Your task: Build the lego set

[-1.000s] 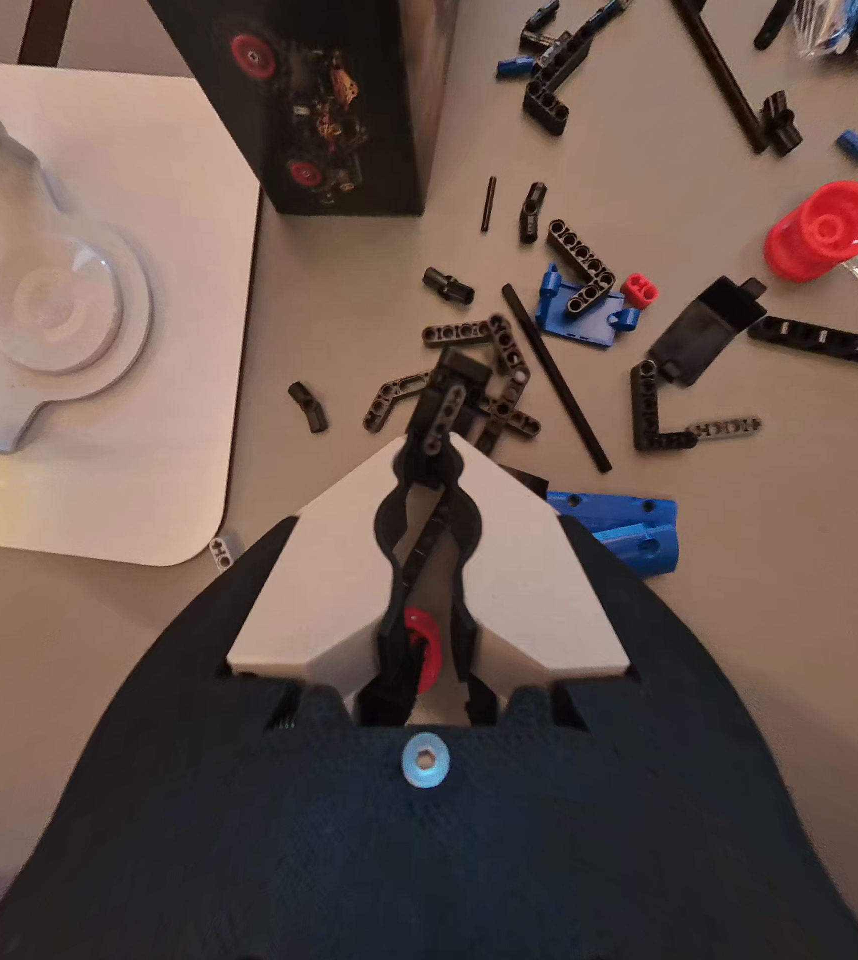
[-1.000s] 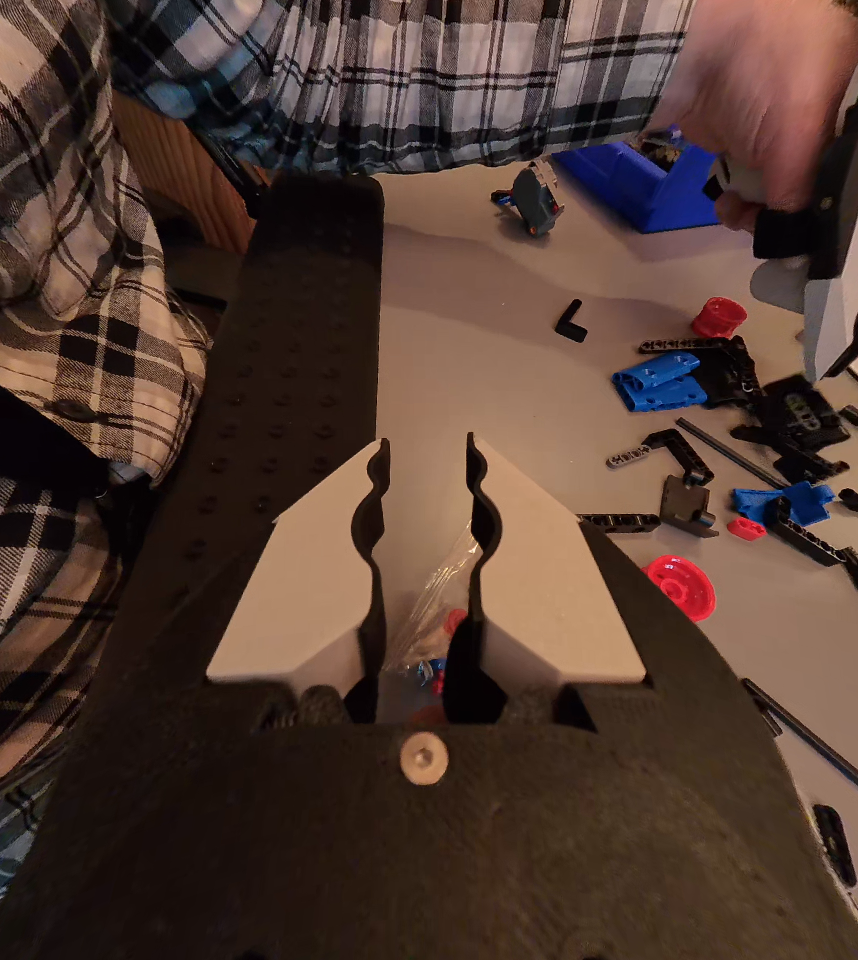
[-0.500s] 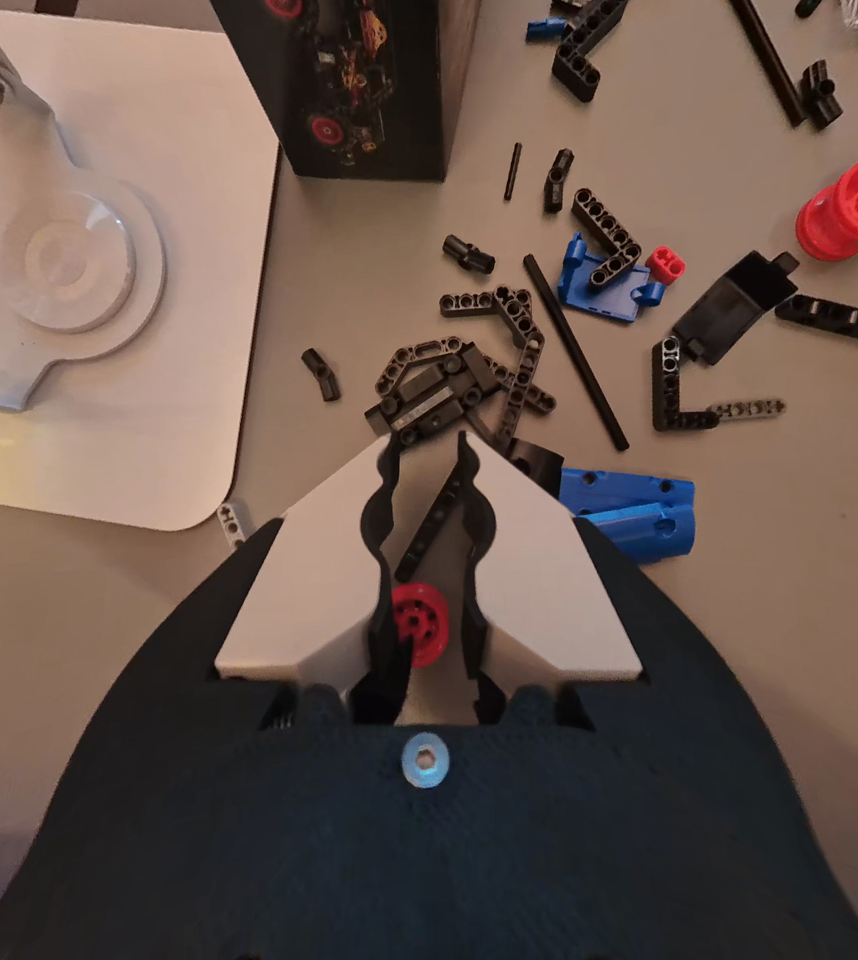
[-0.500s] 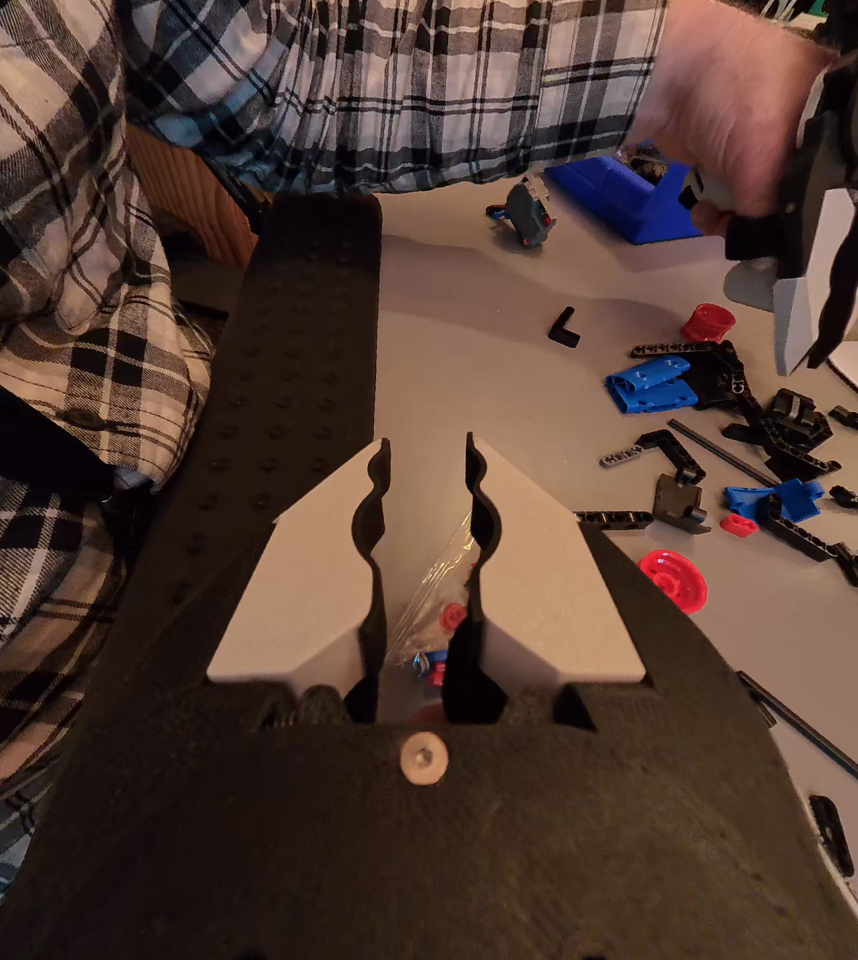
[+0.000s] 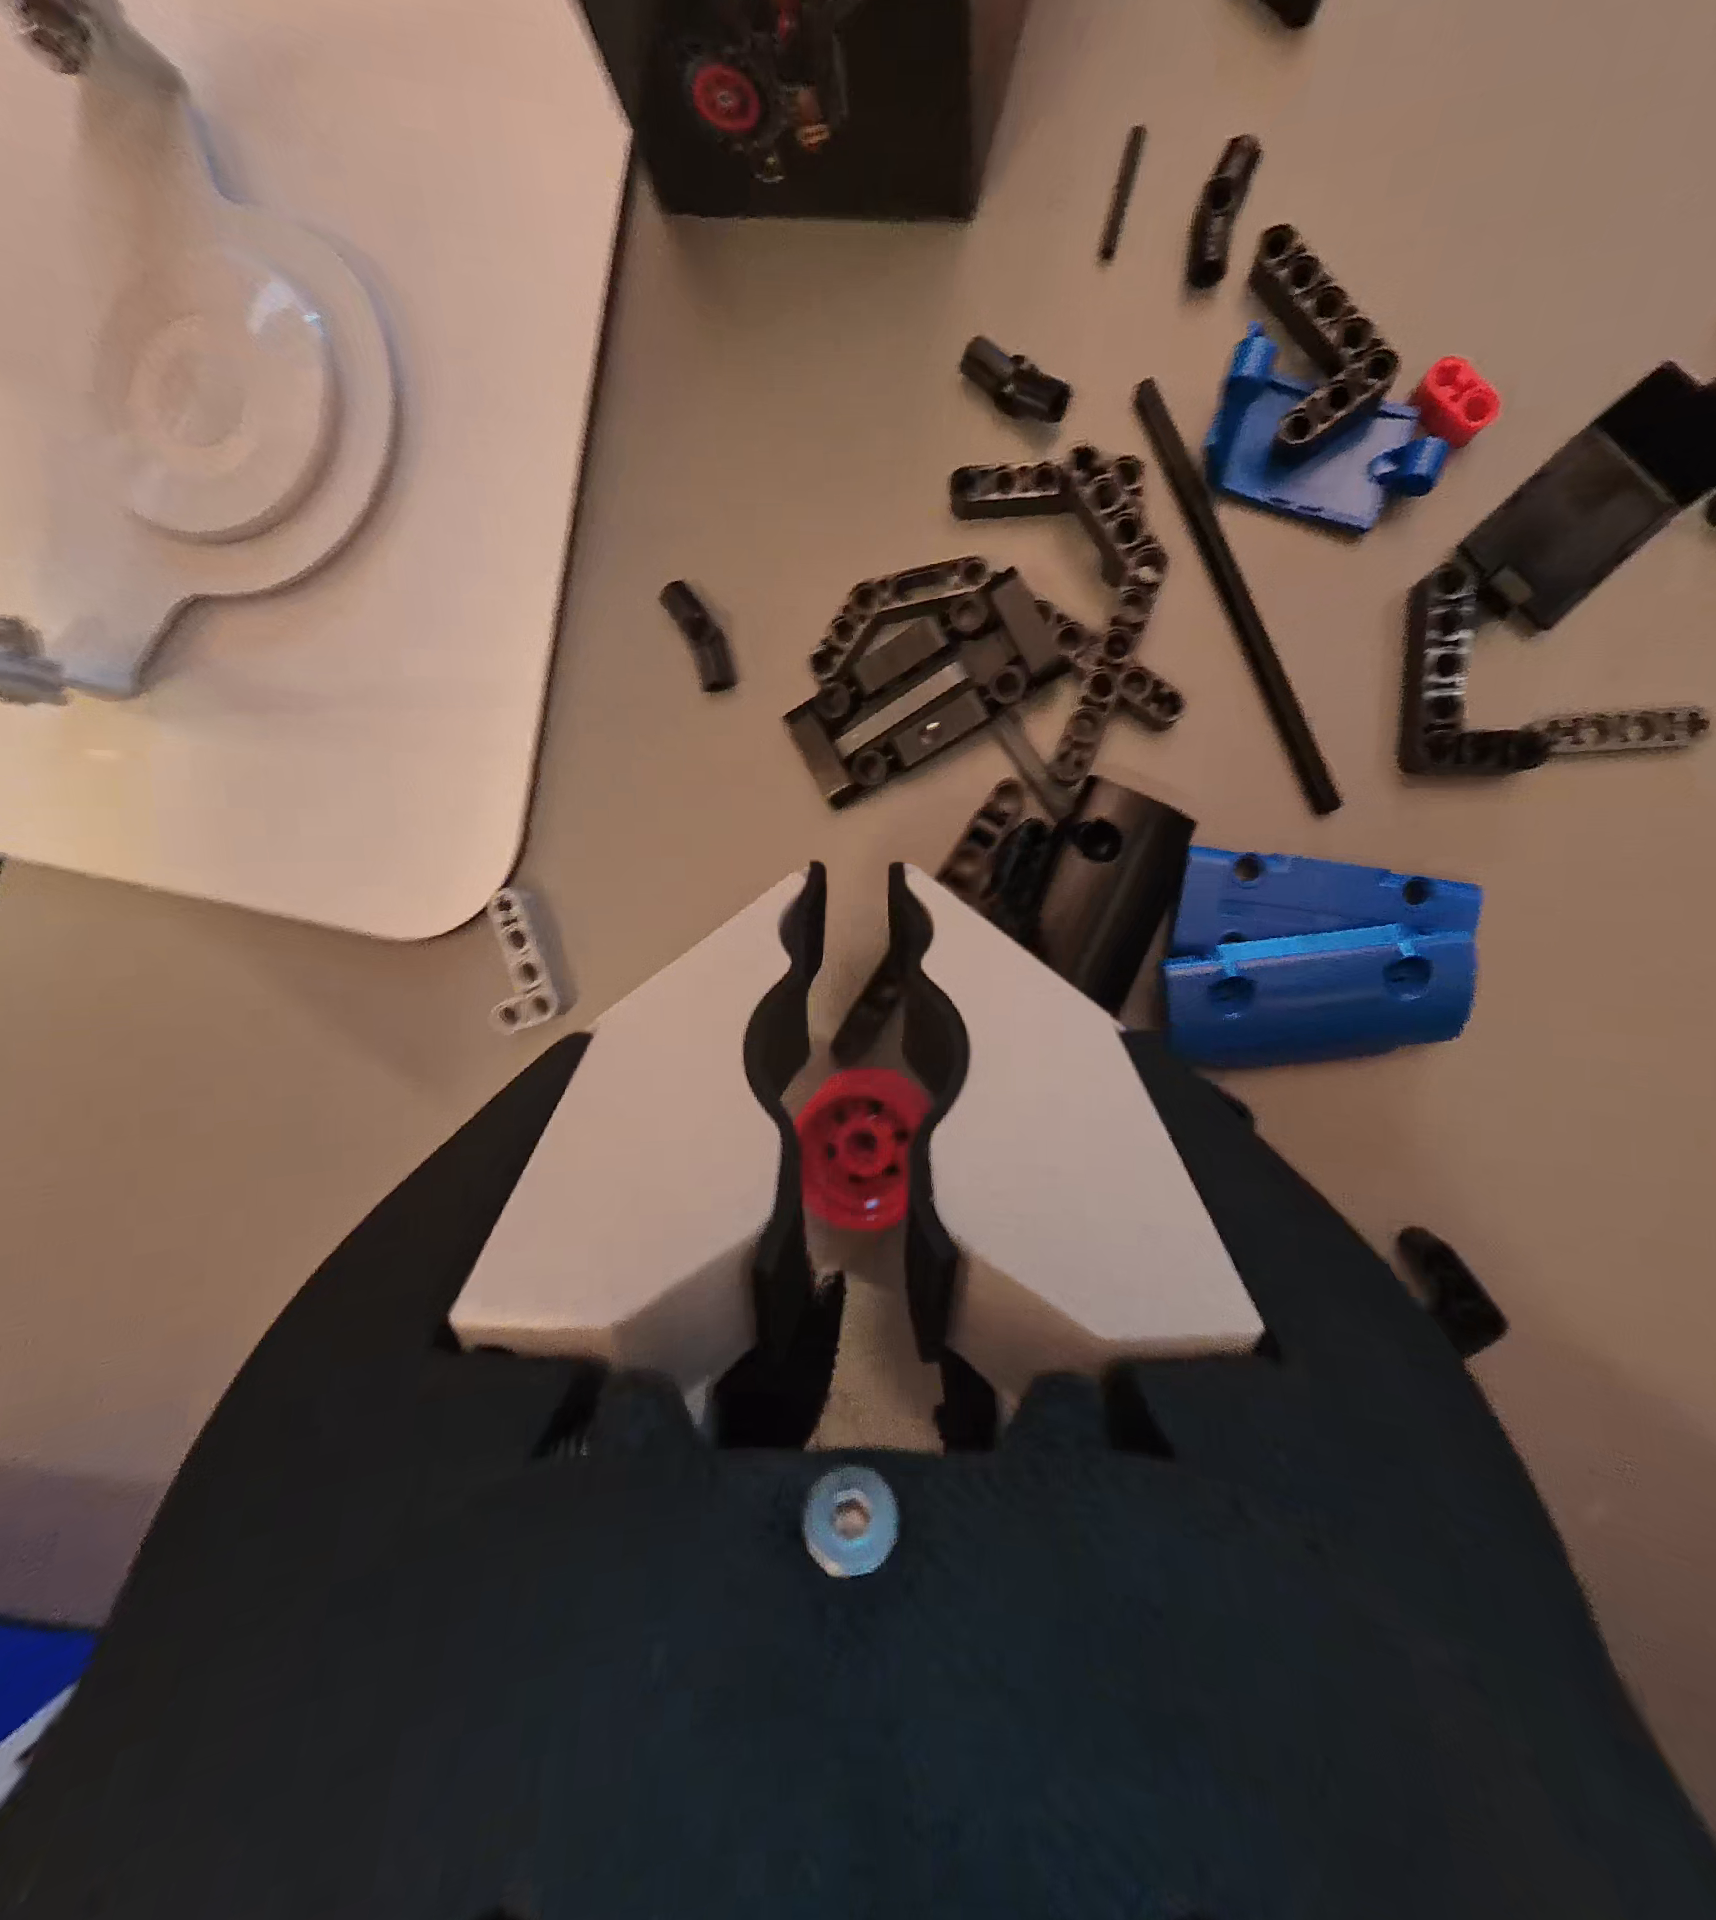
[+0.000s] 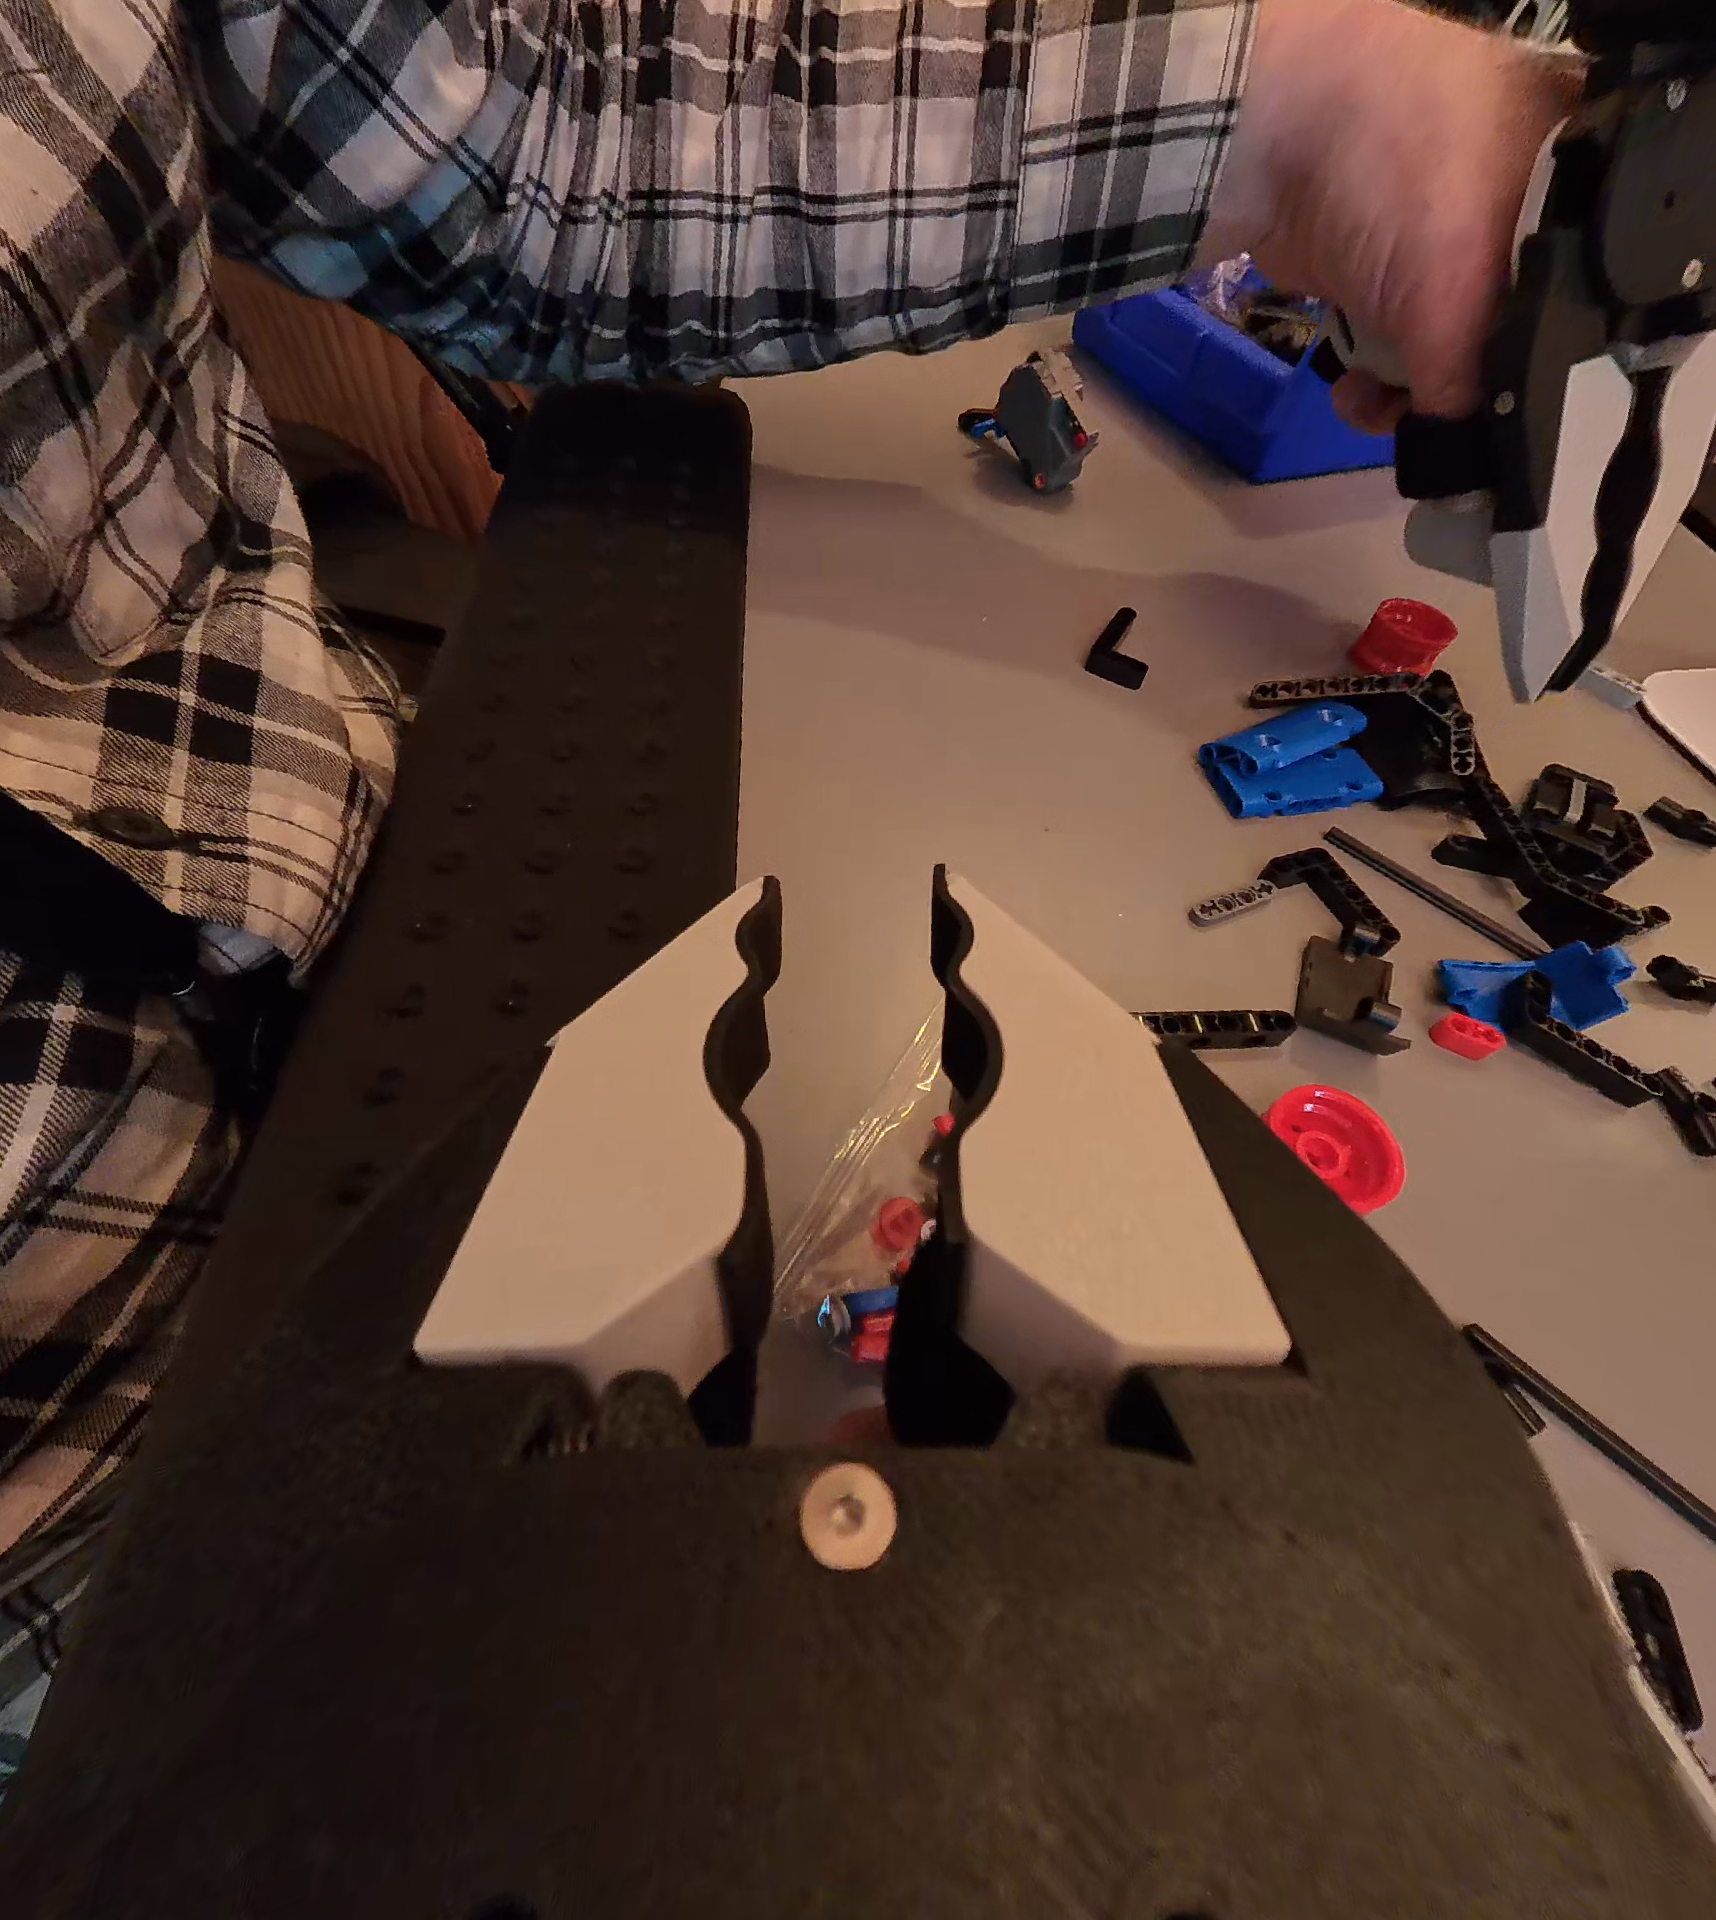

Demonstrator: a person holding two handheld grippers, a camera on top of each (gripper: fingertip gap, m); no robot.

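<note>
Lego pieces are lying scattered over the grey table (image 5: 833,312). The left gripper (image 5: 851,883) is hanging above them with its fingers a narrow gap apart and nothing between them; a red wheel hub (image 5: 859,1148) is showing through the gap, lying on the table below. Just past the fingertips, a black frame assembly (image 5: 921,675) is sitting among black liftarms, with a blue panel (image 5: 1321,971) to its right and a long black axle (image 5: 1233,597) lying slantwise beyond. A small grey liftarm (image 5: 525,961) is resting beside the corner of a white board (image 5: 262,727), and the black set box (image 5: 812,104) is standing at the top.

The right gripper (image 6: 856,894) is hovering with its fingers moderately spread and holding nothing; a clear bag of small parts (image 6: 875,1216) is lying on the table under the gap. In the right wrist view, a hand (image 6: 1384,208) is holding the left gripper (image 6: 1550,686) above the pile, near a second red wheel hub (image 6: 1337,1148) and a blue bin (image 6: 1218,384). A plaid shirt (image 6: 625,156) is filling the background.
</note>
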